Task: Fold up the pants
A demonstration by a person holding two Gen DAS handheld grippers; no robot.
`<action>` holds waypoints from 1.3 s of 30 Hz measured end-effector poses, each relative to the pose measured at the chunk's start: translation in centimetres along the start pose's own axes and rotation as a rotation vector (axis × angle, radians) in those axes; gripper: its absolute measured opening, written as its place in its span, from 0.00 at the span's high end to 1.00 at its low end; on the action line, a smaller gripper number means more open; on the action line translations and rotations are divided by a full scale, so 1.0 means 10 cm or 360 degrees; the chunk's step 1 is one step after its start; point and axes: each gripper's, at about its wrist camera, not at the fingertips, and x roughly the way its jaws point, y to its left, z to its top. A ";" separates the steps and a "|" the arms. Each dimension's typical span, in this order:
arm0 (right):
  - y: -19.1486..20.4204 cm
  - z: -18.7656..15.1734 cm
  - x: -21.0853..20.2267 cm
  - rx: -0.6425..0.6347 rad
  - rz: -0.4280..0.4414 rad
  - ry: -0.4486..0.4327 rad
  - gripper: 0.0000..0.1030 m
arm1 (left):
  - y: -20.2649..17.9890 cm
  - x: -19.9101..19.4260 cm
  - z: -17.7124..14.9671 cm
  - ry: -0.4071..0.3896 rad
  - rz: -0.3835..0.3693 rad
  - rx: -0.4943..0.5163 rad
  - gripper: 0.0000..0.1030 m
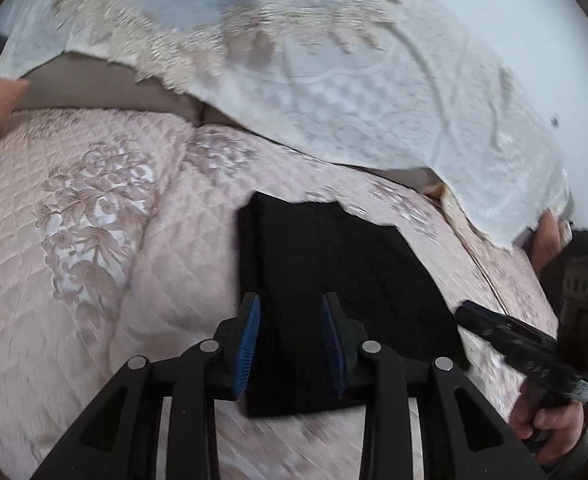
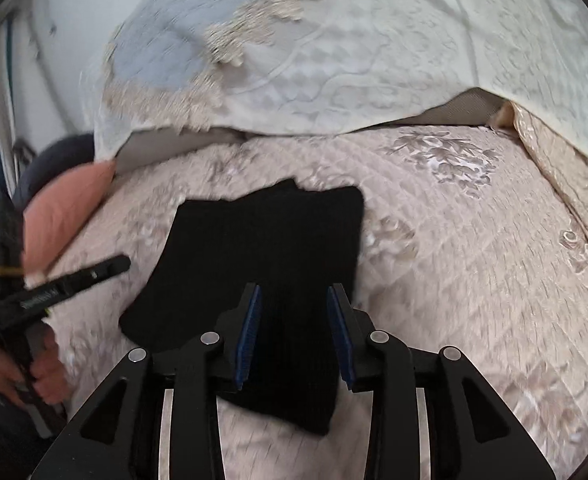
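The black pants lie folded into a compact flat rectangle on the quilted pink sofa cover. My left gripper hovers over their near edge, jaws apart, with the cloth lying flat beneath and not pinched. In the right wrist view the same pants sit under my right gripper, which is also open above the near edge. Each view catches a finger of the other gripper beside the pants: the right one and the left one.
A white embossed throw with a lace edge hangs over the sofa back behind the pants. A pink cushion lies at the left end. The person's hands grip the handles.
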 end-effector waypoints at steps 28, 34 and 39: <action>0.42 -0.51 -0.61 -0.0069 -0.0105 0.0043 0.58 | -0.62 -0.55 -0.62 0.0030 0.0291 0.0171 0.66; 0.48 -0.63 -0.70 -0.0068 -0.0119 0.0054 0.58 | -0.76 -0.64 -0.78 0.0042 0.0339 0.0212 0.66; 0.47 -0.72 -0.64 -0.0086 -0.0152 0.0086 0.57 | -0.81 -0.63 -0.86 0.0069 0.0335 0.0210 0.66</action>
